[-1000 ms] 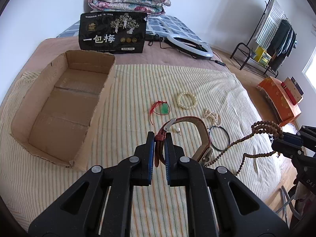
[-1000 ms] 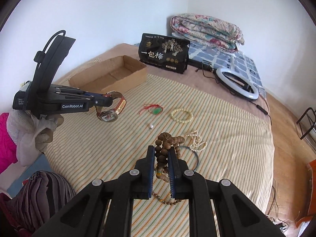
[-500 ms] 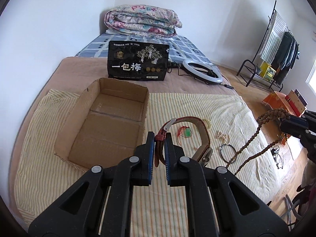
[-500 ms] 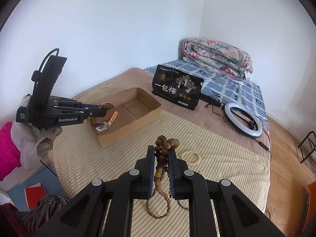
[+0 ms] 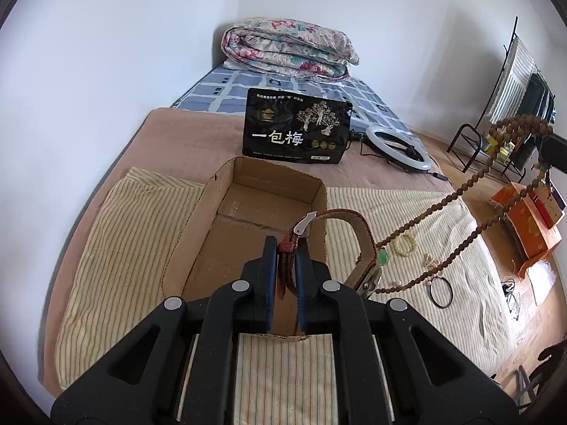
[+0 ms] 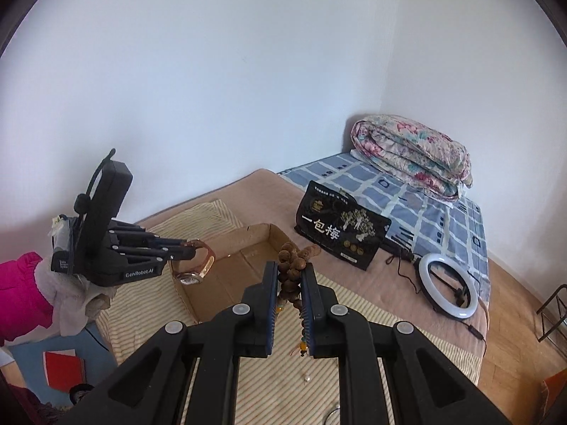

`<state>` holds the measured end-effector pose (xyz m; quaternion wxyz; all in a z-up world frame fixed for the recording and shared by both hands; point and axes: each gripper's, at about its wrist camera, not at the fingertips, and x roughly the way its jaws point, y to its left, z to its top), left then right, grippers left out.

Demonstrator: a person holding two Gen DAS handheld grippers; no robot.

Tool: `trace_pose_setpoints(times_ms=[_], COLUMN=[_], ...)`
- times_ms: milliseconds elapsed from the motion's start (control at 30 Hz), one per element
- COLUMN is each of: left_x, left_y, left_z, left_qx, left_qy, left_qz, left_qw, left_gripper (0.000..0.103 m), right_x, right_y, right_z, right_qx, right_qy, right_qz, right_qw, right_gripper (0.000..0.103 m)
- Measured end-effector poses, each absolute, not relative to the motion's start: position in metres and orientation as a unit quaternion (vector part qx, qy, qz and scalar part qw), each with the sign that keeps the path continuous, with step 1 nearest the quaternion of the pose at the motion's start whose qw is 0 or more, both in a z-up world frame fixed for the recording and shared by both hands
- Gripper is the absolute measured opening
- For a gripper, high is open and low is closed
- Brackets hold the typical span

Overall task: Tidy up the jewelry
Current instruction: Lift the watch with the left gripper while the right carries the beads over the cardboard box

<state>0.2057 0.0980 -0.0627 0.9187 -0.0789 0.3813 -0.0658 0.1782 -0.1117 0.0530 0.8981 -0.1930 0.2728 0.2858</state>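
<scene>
I've got my left hand-held gripper [image 5: 283, 258] clamped on the watch [image 5: 354, 248] strap over the cardboard box [image 5: 244, 177], my right hand-held gripper [image 6: 288, 283] pinching the bead necklace [image 6: 294, 258] high so its loops hang clear of the bed [image 6: 354, 322].

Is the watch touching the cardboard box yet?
Apart. The right wrist view shows the watch hanging from the left claw, air beneath, above the cardboard box.

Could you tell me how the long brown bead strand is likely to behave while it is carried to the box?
Probably floppy: the bead strand sags in long loops below the right gripper. It may swing and snag the cardboard box rim. The round beads could slip.
</scene>
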Motion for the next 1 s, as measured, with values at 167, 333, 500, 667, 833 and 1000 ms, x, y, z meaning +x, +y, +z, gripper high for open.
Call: trace_pose_setpoints(times_ms=[167,333,500,667,833,1000], left_x=[0.208,0.211,0.215,0.221,0.227,0.234], left_y=[0.112,0.125,0.136,0.141,0.145,0.146], left_z=[-0.067,-0.072,-0.079,-0.090,-0.104,-0.121], left_qx=[-0.083,-0.088,-0.095,-0.095,-0.100,-0.100], left_qy=[0.384,0.389,0.392,0.400,0.411,0.424], left_qz=[-0.057,-0.053,-0.050,-0.047,-0.045,-0.042], left_qw=[0.918,0.916,0.914,0.910,0.905,0.899], left_gripper=[0.008,0.008,0.008,0.008,0.008,0.008], right_x=[0.190,0.206,0.224,0.246,0.272,0.294], right_y=[-0.086,-0.066,-0.048,-0.034,-0.018,-0.007], right_z=[0.066,0.073,0.072,0.058,0.025,-0.011], right_qx=[-0.194,-0.188,-0.183,-0.178,-0.182,-0.191], right_qy=[0.255,0.247,0.246,0.255,0.287,0.319], right_qz=[0.296,0.299,0.302,0.299,0.287,0.278], right_qw=[0.900,0.902,0.903,0.902,0.895,0.886], right_gripper=[0.011,0.011,0.011,0.011,0.011,0.011])
